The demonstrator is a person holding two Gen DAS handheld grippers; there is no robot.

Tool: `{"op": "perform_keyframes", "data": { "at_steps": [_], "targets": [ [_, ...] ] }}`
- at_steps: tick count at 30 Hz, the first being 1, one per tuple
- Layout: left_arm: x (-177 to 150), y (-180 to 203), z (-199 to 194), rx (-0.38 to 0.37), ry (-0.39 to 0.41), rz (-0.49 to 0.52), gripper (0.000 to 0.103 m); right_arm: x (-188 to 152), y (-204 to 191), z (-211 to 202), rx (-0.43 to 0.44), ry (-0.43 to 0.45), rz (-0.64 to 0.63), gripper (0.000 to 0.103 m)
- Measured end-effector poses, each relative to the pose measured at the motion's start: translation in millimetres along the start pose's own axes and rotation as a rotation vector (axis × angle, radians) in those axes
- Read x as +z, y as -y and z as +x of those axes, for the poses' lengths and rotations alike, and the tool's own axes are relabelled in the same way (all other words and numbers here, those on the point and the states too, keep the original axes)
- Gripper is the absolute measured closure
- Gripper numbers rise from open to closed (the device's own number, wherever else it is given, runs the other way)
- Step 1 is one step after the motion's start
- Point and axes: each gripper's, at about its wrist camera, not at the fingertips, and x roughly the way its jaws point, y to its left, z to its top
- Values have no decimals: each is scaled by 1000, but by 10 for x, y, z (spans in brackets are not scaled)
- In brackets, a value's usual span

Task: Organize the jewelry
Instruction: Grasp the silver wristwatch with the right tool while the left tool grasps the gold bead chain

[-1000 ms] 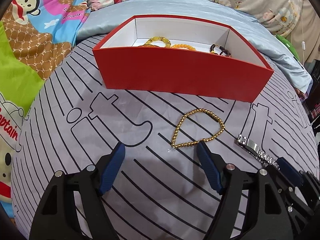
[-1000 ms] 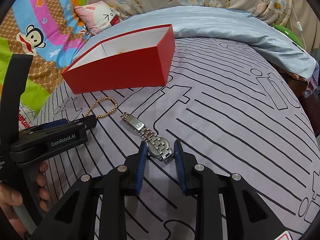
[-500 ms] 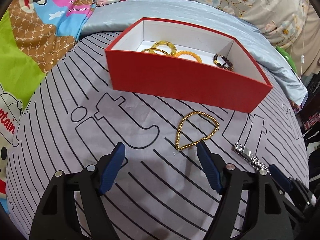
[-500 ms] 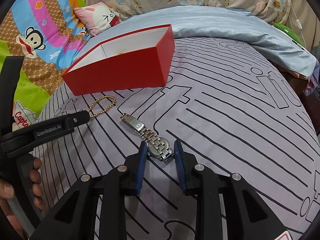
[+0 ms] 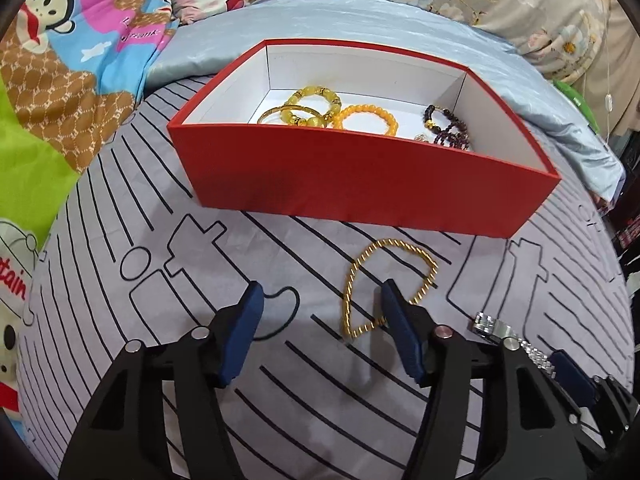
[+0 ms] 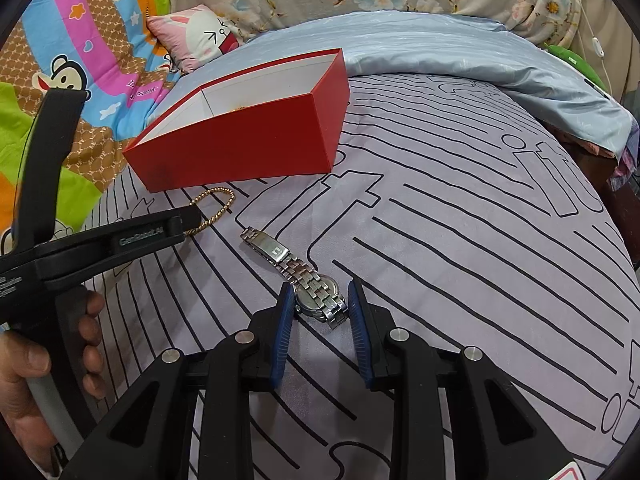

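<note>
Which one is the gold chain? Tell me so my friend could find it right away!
Find the big red box on the striped sheet. Just in front of it, outside the box, lies the gold chain, beside the silver watch. It is thin and twisted like rope, not chunky beads like the bracelets inside the box.

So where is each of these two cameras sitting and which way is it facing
Left wrist: on the left gripper, angled down at the gold chain bracelet and open red cardboard box; its closing jaws show, empty.
Right wrist: on the right gripper, angled down at the silver metal watch between its pads; a hand shows too.
Shared: box, bracelet, watch, the striped grey bedspread, and each other's gripper.
</note>
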Motion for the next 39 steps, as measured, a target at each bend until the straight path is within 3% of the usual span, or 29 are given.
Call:
{"op": "perform_keyframes", "data": {
  "at_steps": [3,7,10,27,30,39],
  "targets": [
    [-10,24,0,10,10,20,53,1,2,0,0,0,-1,76],
    [-27,52,-43,-1,11,50,86,2,-3,0,-1,1,-1,76],
    [-59,54,-71,-2,8,72,100,-9,-3,-6,7,0,5,77],
    [-432,-191,-543,-61,-27,28,100,-83,-376,-250,71,5,-17,78],
    [-428,-227,-622,-62,-22,22,100,-31,-419,-311,81,14,-20,92],
    [-373,-369,-774,-55,5,-2,100,78,-455,-392,63,26,-31,91]
  ]
}}
